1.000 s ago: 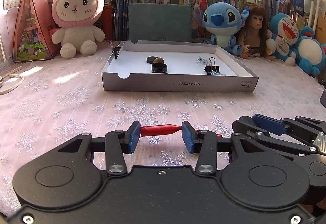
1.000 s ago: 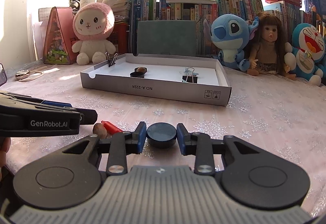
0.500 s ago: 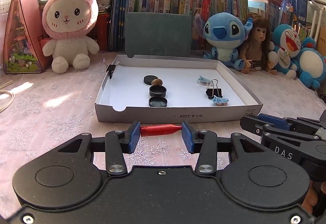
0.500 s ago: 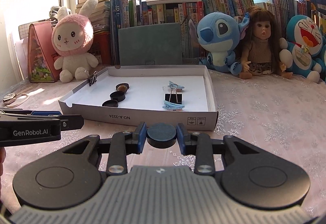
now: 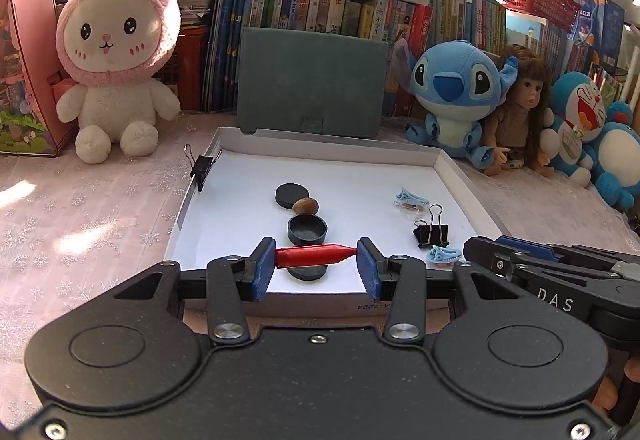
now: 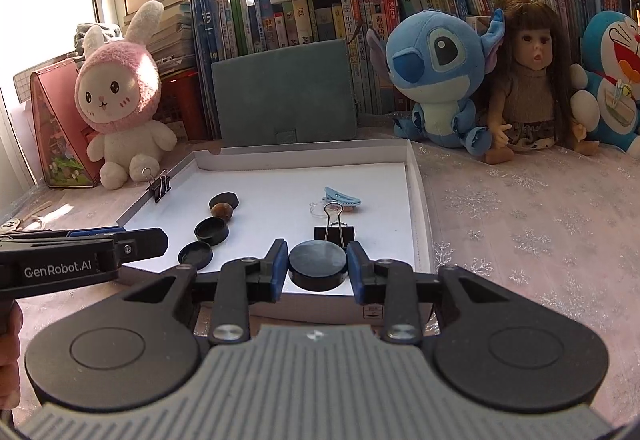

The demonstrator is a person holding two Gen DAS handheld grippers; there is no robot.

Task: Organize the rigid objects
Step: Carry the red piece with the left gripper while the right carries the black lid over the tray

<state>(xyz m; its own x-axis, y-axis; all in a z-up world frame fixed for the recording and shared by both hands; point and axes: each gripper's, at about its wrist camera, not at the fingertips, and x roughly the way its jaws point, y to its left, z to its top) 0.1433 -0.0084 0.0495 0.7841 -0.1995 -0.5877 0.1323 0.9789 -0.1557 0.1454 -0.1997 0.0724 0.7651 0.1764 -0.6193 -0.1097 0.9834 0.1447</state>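
Left wrist view is showing the left claw [image 5: 316, 264] grasping a red peg [image 5: 314, 255] crosswise between its blue pads, over the near edge of the white tray [image 5: 468, 196]. Right wrist view is showing the right claw [image 6: 317, 267] clenched on a black disc [image 6: 318, 266], also hanging above the tray's near wall. Both claws are pointing forward and somewhat downward, side by side, over the bench [image 6: 540, 224].

Discs [image 5: 307, 230] left in tray [image 5: 460, 176], clips [image 5: 432, 230] right
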